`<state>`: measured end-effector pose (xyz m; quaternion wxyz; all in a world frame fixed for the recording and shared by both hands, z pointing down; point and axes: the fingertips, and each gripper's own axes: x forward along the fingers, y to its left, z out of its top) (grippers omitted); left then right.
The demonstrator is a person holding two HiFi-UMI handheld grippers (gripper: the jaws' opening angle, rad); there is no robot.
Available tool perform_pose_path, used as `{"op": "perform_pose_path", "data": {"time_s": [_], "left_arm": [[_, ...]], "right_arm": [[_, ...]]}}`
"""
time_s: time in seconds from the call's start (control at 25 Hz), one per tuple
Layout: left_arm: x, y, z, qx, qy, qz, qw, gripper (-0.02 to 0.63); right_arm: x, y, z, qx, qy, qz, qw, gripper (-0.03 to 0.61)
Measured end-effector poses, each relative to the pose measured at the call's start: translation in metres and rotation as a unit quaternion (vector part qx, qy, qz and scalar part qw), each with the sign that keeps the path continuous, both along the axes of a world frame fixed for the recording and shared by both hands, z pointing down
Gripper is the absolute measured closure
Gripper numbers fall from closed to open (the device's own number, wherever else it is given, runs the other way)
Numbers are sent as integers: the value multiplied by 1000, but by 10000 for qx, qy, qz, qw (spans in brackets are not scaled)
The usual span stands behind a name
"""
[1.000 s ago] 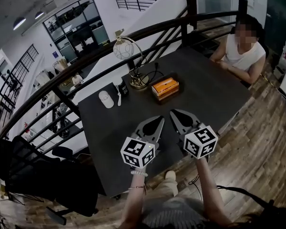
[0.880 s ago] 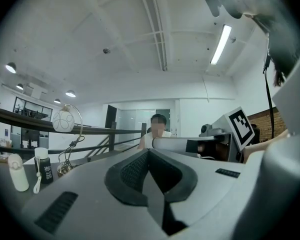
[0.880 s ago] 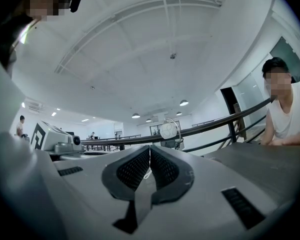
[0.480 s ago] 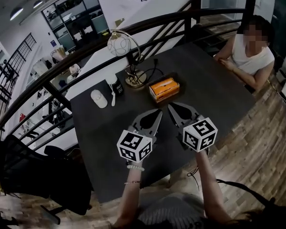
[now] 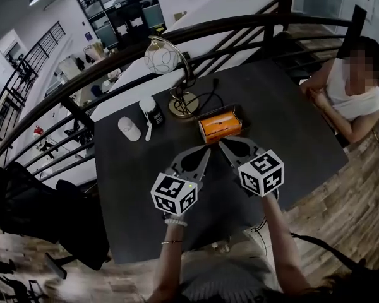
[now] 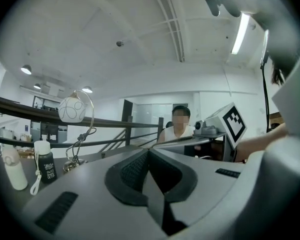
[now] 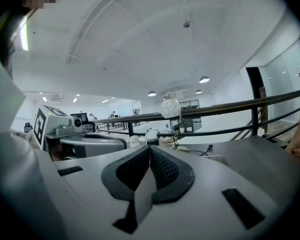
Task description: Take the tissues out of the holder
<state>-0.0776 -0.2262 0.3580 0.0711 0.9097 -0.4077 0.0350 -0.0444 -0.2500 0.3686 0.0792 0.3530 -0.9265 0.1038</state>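
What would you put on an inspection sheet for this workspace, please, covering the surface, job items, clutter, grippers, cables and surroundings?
Surface: dark table, largely bare on the near side.
Job's things: orange tissues sit in their dark holder, not yet taken out.
Clutter: globe lamp, white bottle and dark bottle with a white cap, all left of the holder.
Grippers: left gripper and right gripper both have jaws together, empty, pointing towards the holder.
Cables: dark cable by the lamp base.
Surroundings: railing behind the table, seated person at its right, office chair at left.
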Motion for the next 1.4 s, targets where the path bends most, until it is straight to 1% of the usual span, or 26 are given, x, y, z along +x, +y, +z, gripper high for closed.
{"op": "perform_pose_path", "data": {"time_s": [0.08, 0.2, 0.28, 0.36, 0.4, 0.48, 0.56, 0.64, 0.8, 0.92, 1.0, 1.2, 1.28, 1.36, 1.4], "left_arm": [[3, -12, 2, -31, -21, -165, 9999, 606], [3, -31, 7, -104, -51, -397, 9991, 606], [1, -43, 11, -165, -72, -566, 9982, 606], [-1, -54, 16, -213, -79, -715, 9972, 606], [-2, -59, 19, -238, -98, -777, 9966, 606], [-3, -67, 24, -310, -161, -874, 9956, 606], [-4, -74, 30, -414, -206, -910, 9948, 606], [-3, -79, 38, -526, -239, -871, 9945, 606], [-8, -89, 50, -677, -309, -757, 9944, 606], [-12, -99, 62, -762, -338, -706, 9940, 606], [-16, -104, 67, -815, -328, -706, 9936, 606], [-25, -112, 74, -908, -272, -762, 9926, 606], [-25, -112, 76, -924, -252, -771, 9924, 606], [-25, -112, 78, -937, -248, -769, 9923, 606], [-24, -112, 79, -945, -244, -767, 9923, 606]], "right_arm": [[5, -16, 3, -1, 266, -250, 9993, 563], [7, -37, 10, -51, 663, -887, 9938, 562], [7, -50, 16, -21, 1038, -1309, 9859, 561], [6, -64, 23, 68, 1457, -1638, 9757, 560], [5, -71, 27, 65, 1589, -1773, 9712, 546], [-1, -84, 31, 5, 1702, -1995, 9650, 497], [-9, -95, 39, 1, 1869, -2188, 9577, 475], [-15, -104, 53, -18, 2201, -2410, 9452, 462], [-19, -111, 89, -270, 2865, -2895, 9129, 449], [-17, -120, 116, -423, 3322, -3096, 8899, 448], [-16, -126, 128, -521, 3534, -3157, 8790, 448], [-21, -130, 147, -765, 3899, -3307, 8560, 448], [-21, -129, 153, -855, 3996, -3316, 8504, 448], [-20, -129, 157, -804, 4134, -3311, 8444, 449], [-19, -127, 159, -729, 4218, -3347, 8395, 451]]}}
